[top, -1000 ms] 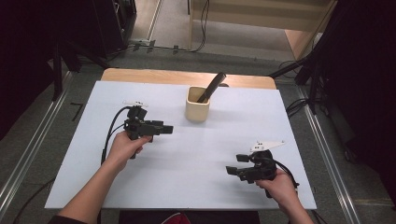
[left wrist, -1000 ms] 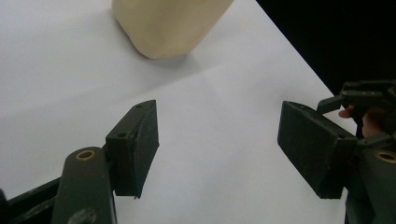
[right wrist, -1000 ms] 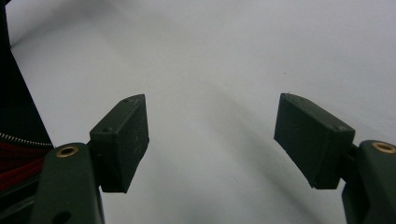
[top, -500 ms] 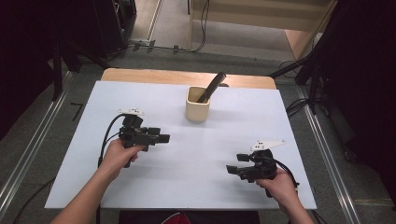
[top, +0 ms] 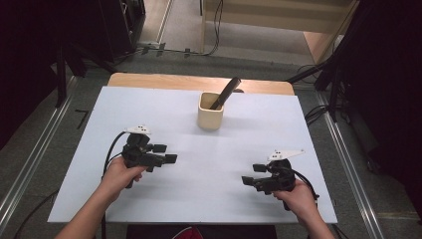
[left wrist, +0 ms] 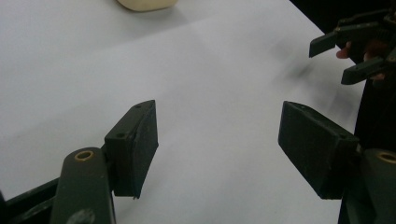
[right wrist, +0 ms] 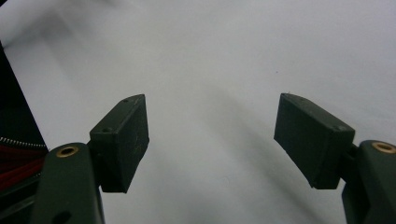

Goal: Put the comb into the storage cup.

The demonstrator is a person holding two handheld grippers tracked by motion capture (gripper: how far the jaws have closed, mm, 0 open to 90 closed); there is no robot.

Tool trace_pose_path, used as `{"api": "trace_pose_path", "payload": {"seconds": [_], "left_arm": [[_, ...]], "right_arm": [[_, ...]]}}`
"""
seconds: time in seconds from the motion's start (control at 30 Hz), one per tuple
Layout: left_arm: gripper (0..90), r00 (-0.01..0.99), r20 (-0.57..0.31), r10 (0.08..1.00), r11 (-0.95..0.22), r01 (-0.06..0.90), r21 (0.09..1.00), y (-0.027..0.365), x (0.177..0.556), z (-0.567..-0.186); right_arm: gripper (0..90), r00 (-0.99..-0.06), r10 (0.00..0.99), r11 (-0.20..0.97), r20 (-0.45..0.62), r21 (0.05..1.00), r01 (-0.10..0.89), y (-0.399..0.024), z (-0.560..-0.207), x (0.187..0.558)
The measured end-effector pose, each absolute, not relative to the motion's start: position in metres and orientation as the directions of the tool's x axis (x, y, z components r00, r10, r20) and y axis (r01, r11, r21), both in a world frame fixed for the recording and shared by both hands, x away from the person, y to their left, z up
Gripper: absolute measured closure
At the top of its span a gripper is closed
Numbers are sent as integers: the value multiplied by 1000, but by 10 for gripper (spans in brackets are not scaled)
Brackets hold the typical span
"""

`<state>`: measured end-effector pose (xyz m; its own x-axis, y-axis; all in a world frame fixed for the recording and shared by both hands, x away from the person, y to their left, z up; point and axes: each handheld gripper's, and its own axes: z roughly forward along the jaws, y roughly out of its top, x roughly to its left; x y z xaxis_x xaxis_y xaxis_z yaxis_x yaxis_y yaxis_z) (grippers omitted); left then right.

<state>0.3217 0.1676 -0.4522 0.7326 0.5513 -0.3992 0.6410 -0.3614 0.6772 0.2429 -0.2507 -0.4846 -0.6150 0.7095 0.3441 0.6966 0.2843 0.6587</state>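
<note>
A cream cup (top: 210, 111) stands at the back middle of the white table (top: 234, 149), with a dark tool (top: 226, 91) leaning out of it to the right. My left gripper (top: 165, 153) hovers over the left part of the table, pointing right, open and empty. In the left gripper view its jaws (left wrist: 217, 140) stand wide over bare white surface, with the cup's base (left wrist: 147, 3) at the top edge and the other gripper (left wrist: 355, 51) far off at the right. My right gripper (top: 253, 174) sits near the front right, pointing left, open with nothing between its fingers (right wrist: 210, 135).
A wooden strip (top: 199, 82) shows at the table's far edge. Metal rails (top: 343, 149) run along both sides, and cables lie on the floor behind. Something red (right wrist: 14, 163) shows past the table's near edge in the right gripper view.
My left hand has drawn back toward the near edge of the table, its gripper still open. The right hand has not moved.
</note>
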Motion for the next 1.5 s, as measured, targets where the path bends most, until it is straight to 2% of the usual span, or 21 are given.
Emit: {"api": "trace_pose_path", "payload": {"seconds": [0.73, 1.07, 1.5], "left_arm": [[300, 764, -307, 567, -414, 587, 696, 186, 288, -458], [300, 775, -234, 586, -464, 559, 688, 196, 273, -460], [300, 779, -255, 572, -464, 564, 683, 198, 271, -463]], "right_arm": [[244, -596, 724, 272, 348, 650, 710, -254, -486, 244], [244, -593, 726, 272, 348, 646, 713, -255, -486, 245], [243, -590, 729, 271, 347, 646, 714, -255, -487, 246]]}}
